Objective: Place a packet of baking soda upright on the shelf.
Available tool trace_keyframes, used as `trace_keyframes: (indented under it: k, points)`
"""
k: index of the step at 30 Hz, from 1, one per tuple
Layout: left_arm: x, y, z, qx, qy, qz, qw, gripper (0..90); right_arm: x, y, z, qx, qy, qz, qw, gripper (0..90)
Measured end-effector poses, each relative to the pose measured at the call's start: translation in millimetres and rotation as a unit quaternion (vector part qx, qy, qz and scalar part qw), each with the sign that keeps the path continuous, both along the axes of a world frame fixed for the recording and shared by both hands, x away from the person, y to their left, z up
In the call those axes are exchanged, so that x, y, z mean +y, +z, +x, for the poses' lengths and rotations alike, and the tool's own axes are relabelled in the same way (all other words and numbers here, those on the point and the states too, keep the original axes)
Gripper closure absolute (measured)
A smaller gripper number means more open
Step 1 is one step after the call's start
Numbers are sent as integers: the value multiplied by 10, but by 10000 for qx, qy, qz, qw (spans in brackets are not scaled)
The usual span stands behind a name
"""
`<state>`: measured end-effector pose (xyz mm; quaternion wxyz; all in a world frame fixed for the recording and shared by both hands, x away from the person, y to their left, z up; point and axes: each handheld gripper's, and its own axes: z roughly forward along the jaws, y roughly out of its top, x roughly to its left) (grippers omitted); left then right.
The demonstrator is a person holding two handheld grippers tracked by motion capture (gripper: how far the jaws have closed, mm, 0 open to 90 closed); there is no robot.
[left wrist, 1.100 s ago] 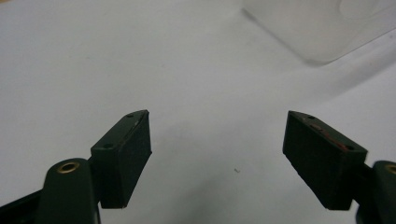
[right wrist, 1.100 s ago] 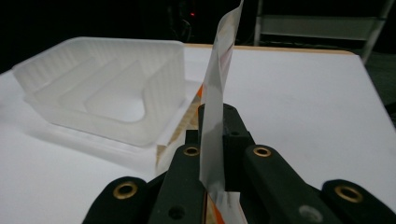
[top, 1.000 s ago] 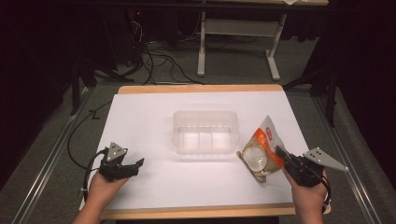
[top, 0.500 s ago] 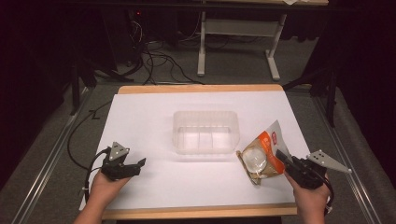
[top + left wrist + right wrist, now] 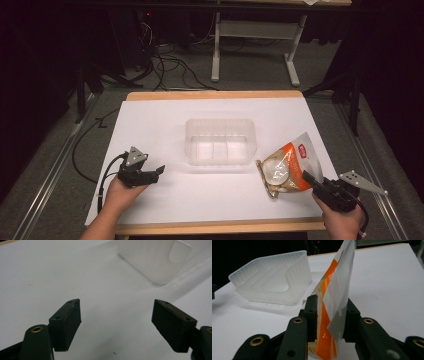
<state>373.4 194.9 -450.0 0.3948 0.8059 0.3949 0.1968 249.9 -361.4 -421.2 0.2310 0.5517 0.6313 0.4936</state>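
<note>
Glossy orange-white crinkly pouch (image 5: 332,305) betw. just-loosening right tool (image 5: 329,315) pads, ribbed clear tub (image 5: 272,280) beside.

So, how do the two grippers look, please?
Both are black. The left gripper and the right gripper each carry a grey three-cornered plate on top and trail a black cable. The jaws end in flat rectangular pads, and brass-coloured rings sit at the joints.

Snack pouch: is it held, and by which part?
The pouch has its near corner between the jaws of the right gripper, which have just been opening; it looks released. The left gripper holds nothing.
</note>
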Motion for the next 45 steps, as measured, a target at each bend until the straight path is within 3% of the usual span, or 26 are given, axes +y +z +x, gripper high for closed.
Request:
trace_keyframes:
  k: [6, 10, 18, 24, 25, 28, 29, 38, 41, 45]
  points:
    - [-63, 17, 49, -81, -45, -120, 9999, 243, -44, -23, -95, 39, -63, 19, 10000, 709]
    - [-114, 15, 69, -94, -102, -69, 9999, 242, -29, -39, -119, 49, -57, 65, 10000, 709]
    - [-36, 13, 13, -68, -21, -5, 10000, 236, 43, -65, -2, 27, -27, 54, 10000, 713]
    - [79, 0, -58, -47, 126, -17, 9999, 239, 88, -55, 95, -61, 6, 58, 10000, 791]
    - [107, -3, -74, -41, 150, -4, 9999, 239, 116, -27, 132, -147, -16, -4, 9999, 843]
    - [181, -9, -129, -31, 245, 20, 9997, 238, 149, 11, 163, -230, -75, -77, 9997, 873]
    - [227, -9, -169, -14, 302, 39, 9995, 238, 176, 51, 189, -351, -89, -183, 9992, 900]
    - [347, -12, -273, -6, 489, 32, 9988, 238, 309, 222, 255, -689, 180, -221, 9972, 900]
    - [359, -23, -287, -8, 501, 45, 9987, 237, 439, 323, 260, -917, 214, -392, 9948, 900]
    - [376, -21, -303, -21, 501, 37, 9987, 236, 476, 417, 285, -1043, 165, -596, 9926, 900]
